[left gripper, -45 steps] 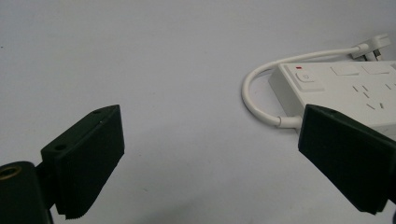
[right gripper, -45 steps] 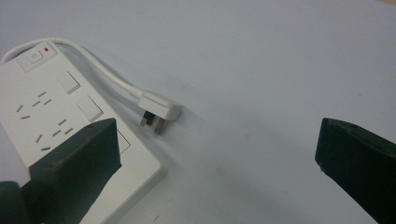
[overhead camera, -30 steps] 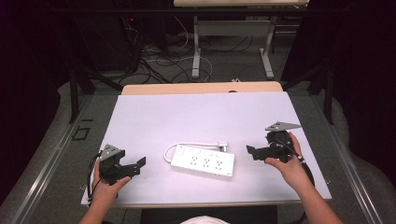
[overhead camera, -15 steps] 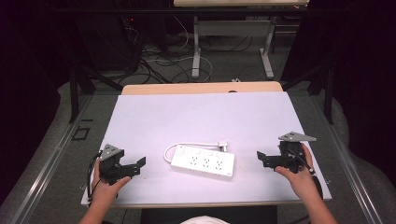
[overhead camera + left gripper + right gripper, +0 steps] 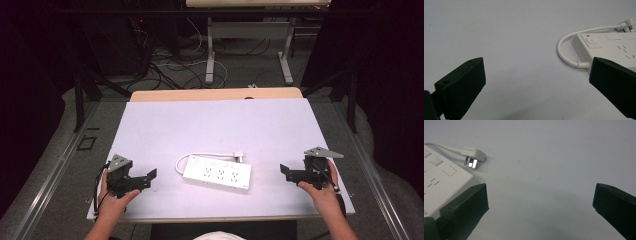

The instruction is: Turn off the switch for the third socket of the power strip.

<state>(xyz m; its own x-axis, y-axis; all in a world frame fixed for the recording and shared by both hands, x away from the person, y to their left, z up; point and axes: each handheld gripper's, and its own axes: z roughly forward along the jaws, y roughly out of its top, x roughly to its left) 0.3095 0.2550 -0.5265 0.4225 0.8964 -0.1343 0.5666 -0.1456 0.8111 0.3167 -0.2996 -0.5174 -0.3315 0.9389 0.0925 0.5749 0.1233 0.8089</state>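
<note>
From above I see my left gripper [image 5: 145,177] near the table's [image 5: 220,125] front left corner, jaws spread wide and holding nothing. Its own camera picks up the red-marked switch [image 5: 593,42] on the white power strip [image 5: 217,173], a detail the high view blurs. The strip lies mid-table, well apart from both grippers, its cord [image 5: 566,47] looping to the plug [image 5: 473,154], whose metal prongs my right gripper view makes plain. My right gripper [image 5: 289,172] sits at the front right, jaws likewise wide apart, empty.
</note>
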